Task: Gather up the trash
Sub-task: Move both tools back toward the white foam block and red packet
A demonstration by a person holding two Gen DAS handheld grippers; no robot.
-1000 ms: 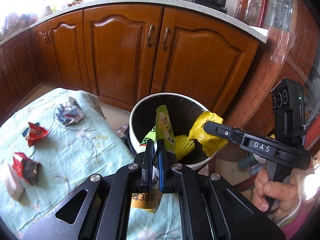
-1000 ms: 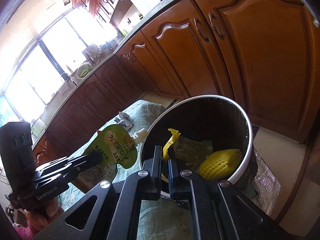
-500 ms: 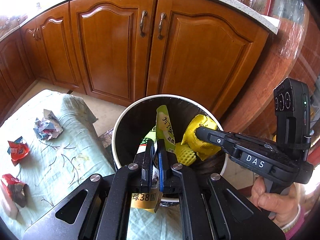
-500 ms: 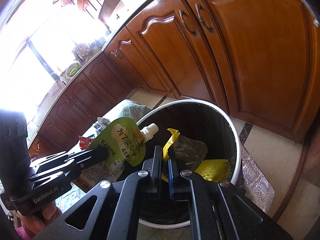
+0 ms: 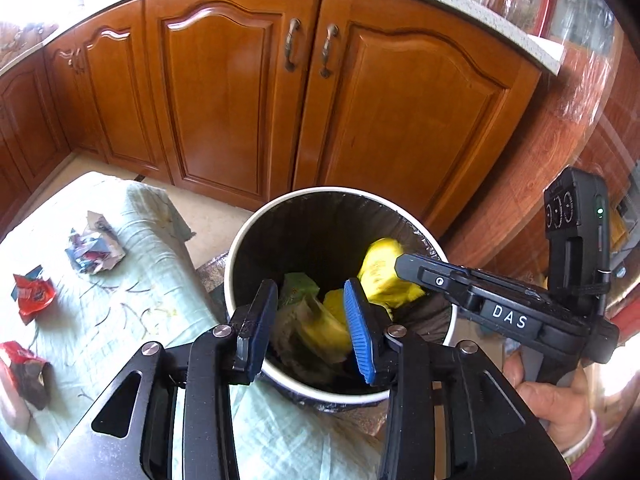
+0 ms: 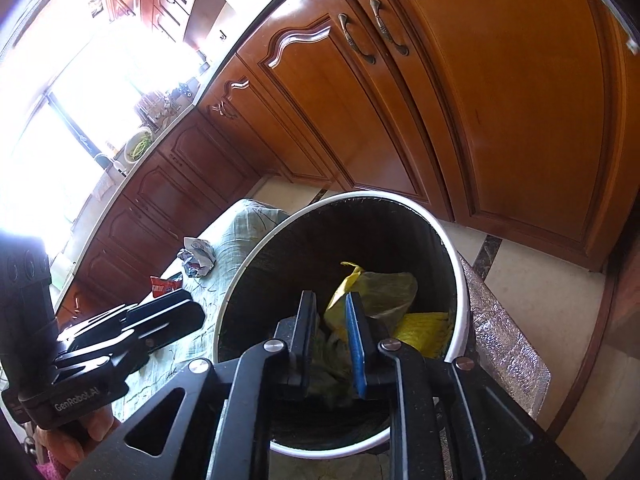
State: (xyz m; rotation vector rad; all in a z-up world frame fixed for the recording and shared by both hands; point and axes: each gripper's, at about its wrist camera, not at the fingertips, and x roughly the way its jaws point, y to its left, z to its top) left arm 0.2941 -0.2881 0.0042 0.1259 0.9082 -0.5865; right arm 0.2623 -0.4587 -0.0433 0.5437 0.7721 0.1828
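Observation:
The white-rimmed bin [image 5: 248, 240] with a black liner stands just past the cloth's edge. My left gripper [image 5: 308, 308] hovers over it, jaws opening and nothing pressed between the blue pads. The green pouch [image 5: 298, 290] is a blur below them, inside the bin. In the right wrist view my right gripper [image 6: 331, 312] is also above the bin [image 6: 460, 292], jaws opening. The yellow-green wrapper [image 6: 372, 288] lies loose just beyond its pads, over a yellow foam net [image 6: 424, 328]. In the left wrist view the right gripper [image 5: 416, 270] reaches in from the right, with the blurred yellow wrapper [image 5: 380, 268] at its tips.
On the pale green cloth [image 5: 120, 320] lie a crumpled paper ball [image 5: 94, 246] and two red wrappers [image 5: 32, 292] [image 5: 24, 368]. Brown cabinet doors [image 5: 240, 100] rise right behind the bin. A hand [image 5: 556, 400] grips the right tool.
Both grippers went from shut to open. The green pouch left the left jaws and the yellow wrapper left the right jaws, both dropping into the bin. Both moved in over the bin.

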